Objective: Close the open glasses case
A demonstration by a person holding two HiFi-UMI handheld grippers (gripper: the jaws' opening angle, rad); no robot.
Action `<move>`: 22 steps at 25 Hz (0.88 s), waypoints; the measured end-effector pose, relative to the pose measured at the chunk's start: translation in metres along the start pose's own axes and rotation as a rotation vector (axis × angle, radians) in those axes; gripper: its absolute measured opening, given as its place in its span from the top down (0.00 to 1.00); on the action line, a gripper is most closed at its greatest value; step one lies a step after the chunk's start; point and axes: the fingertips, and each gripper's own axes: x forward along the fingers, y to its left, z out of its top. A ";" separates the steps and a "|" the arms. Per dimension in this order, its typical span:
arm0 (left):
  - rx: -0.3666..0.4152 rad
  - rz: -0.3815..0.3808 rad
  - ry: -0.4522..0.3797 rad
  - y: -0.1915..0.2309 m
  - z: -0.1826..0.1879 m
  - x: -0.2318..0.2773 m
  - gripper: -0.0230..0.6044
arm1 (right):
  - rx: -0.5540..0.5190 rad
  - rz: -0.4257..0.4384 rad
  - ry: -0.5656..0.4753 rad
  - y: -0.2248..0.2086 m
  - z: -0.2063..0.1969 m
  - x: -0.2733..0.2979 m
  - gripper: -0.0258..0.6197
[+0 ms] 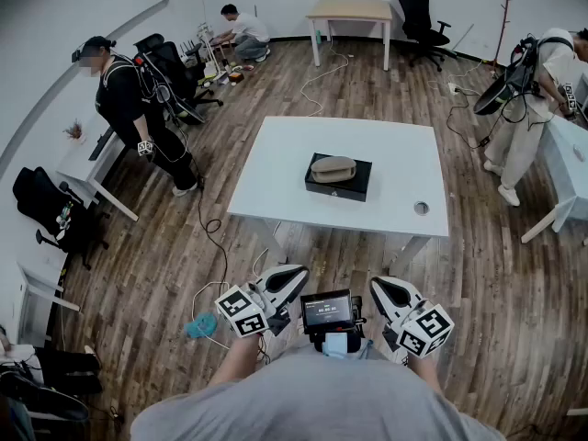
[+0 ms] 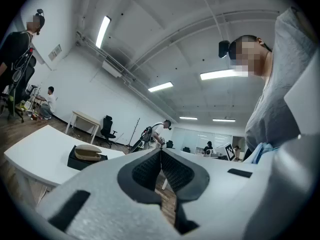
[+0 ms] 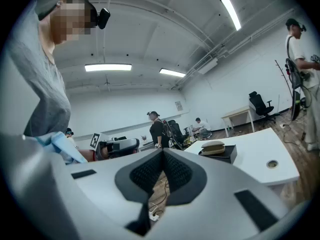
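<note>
I hold my left gripper [image 1: 292,277] and my right gripper [image 1: 384,288] low, close to my body, well apart from the white tabletop [image 1: 276,182]. On each gripper the two jaws are pressed together, with nothing between them. The tan glasses case [image 1: 333,167] lies on top of a black box [image 1: 347,189] near the middle of the tabletop. I cannot tell if its lid is up or down. A small round hole [image 1: 421,208] is near the right corner. A person in black [image 1: 129,95] stands far off to the left
</note>
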 end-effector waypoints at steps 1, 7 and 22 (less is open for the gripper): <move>0.000 -0.001 0.000 0.000 -0.001 0.001 0.93 | 0.000 0.000 -0.001 -0.001 0.001 0.000 0.91; -0.005 -0.002 0.005 0.001 -0.003 0.010 0.93 | 0.006 0.000 -0.001 -0.009 0.001 -0.001 0.91; -0.018 -0.034 -0.002 -0.002 -0.004 0.015 0.93 | 0.010 0.063 -0.054 -0.002 0.010 0.004 0.91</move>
